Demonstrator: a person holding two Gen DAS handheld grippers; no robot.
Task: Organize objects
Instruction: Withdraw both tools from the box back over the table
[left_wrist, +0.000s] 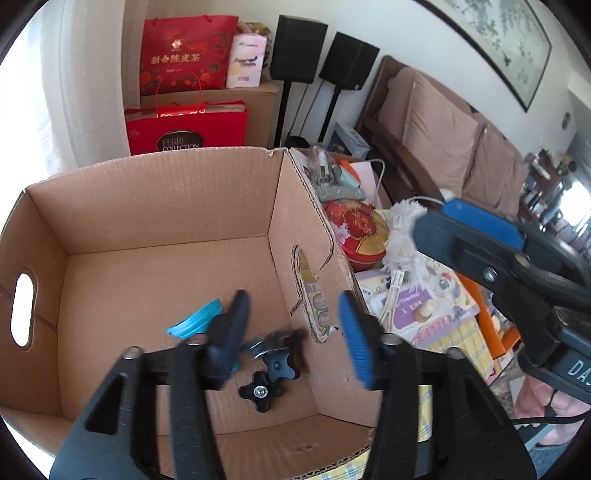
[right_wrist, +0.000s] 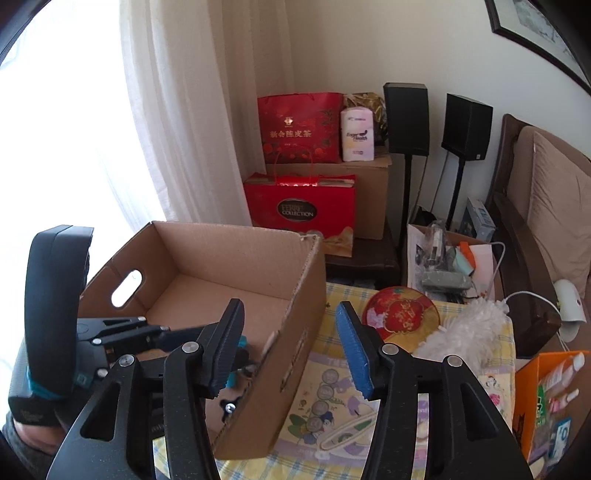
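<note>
An open cardboard box (left_wrist: 166, 206) stands on the table. My left gripper (left_wrist: 291, 306) hangs over its inside, open, with no object in its grip. Below its fingers a black and metal clamp part (left_wrist: 277, 347) shows blurred near the box floor. A black star knob (left_wrist: 260, 391) and a blue ring (left_wrist: 195, 321) lie beside it. My right gripper (right_wrist: 290, 314) is open and holds nothing. It hovers over the right wall of the box (right_wrist: 236, 251). Its blue-padded finger (left_wrist: 480, 221) shows in the left wrist view above a white duster (left_wrist: 402, 229).
Right of the box, a red round tin (right_wrist: 400, 314), the white duster (right_wrist: 461, 328) and printed sheets lie on a yellow checked cloth (right_wrist: 491, 369). An orange bag (right_wrist: 546, 398) stands at the right edge. Red gift bags (right_wrist: 299, 206), two speakers and a sofa are behind.
</note>
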